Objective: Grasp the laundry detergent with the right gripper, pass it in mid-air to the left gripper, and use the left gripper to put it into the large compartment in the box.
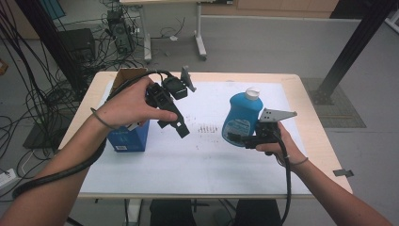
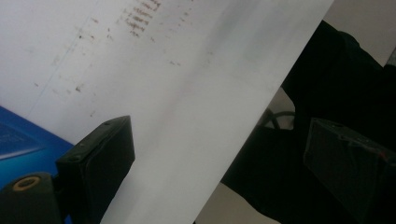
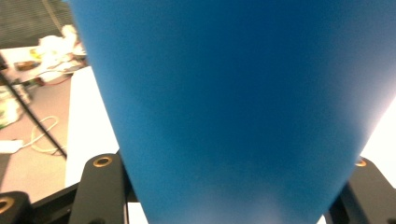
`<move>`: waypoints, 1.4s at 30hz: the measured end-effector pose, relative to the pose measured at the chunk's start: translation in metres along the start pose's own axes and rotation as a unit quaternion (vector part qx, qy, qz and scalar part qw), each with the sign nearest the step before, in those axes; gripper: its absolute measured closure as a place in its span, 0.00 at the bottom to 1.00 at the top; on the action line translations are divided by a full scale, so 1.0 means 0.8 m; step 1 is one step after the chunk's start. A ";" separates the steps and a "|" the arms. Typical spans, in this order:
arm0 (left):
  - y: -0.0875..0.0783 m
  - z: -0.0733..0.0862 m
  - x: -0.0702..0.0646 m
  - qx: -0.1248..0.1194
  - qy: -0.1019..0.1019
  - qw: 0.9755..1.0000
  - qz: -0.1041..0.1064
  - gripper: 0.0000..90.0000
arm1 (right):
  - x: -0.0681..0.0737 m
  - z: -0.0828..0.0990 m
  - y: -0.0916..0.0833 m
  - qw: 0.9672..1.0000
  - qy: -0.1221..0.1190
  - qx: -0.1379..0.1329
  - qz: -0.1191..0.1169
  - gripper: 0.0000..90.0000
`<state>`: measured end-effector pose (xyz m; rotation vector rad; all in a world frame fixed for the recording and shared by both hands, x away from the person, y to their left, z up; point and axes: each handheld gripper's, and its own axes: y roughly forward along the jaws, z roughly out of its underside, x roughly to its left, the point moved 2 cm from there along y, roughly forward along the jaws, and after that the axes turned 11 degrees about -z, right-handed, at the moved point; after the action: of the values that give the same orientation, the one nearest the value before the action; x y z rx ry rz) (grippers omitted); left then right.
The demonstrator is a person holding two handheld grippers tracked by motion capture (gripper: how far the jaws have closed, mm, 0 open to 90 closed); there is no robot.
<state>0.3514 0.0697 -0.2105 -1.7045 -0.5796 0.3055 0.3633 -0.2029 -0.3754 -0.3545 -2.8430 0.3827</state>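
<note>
**Desk:** What goes under this one? Where is the bottle?

**Me:** "Blue bottle [image 1: 242, 115] held at the right half of a white-covered table [image 1: 197, 160]." My right gripper [image 1: 235, 138] is clamped on its lower body, one jaw on each side. In the right gripper view the blue wall [image 3: 233, 107] sits between my two jaws, so the grip is low, near the base.

**Desk:** Upright?

**Me:** Nearly. Its long axis runs base to white cap [image 1: 252, 93], cap uppermost and leaning slightly away from me toward the far right. From the high view it appears lifted clear of the sheet, though I can't tell how far.

**Desk:** And your other hand?

**Me:** The left gripper [image 1: 181, 127] has its jaws apart with nothing between them; in the left gripper view I see bare white sheet [image 2: 187, 93] between them. It hangs over the left-centre of the table, jaws pointing down and toward me, just beside the open blue box [image 1: 128, 136].

**Desk:** So which relation matters next?

**Me:** The box lies well to the left of the bottle, under my left forearm. The right hand alone has the bottle; the left is nearer the box. My guess is the bottle must travel left across the table, staying cap-up, to arrive above the box's open top.
</note>
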 end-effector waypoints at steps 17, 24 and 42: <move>-0.019 -0.007 -0.009 -0.009 0.064 0.998 0.004 0.10 | 0.034 -0.037 0.036 0.991 -0.055 0.028 -0.116 0.43; -0.028 -0.011 -0.016 -0.014 0.089 0.996 0.013 0.10 | 0.046 -0.046 0.043 0.987 -0.069 0.029 -0.142 0.43; -0.043 -0.019 -0.032 -0.004 0.122 0.992 0.016 0.10 | 0.066 -0.057 0.066 0.976 -0.102 0.056 -0.182 0.43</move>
<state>0.3305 0.0479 -0.1763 -1.7287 -0.3736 0.1148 0.3370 -0.1291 -0.3365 0.2397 -2.9795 0.5259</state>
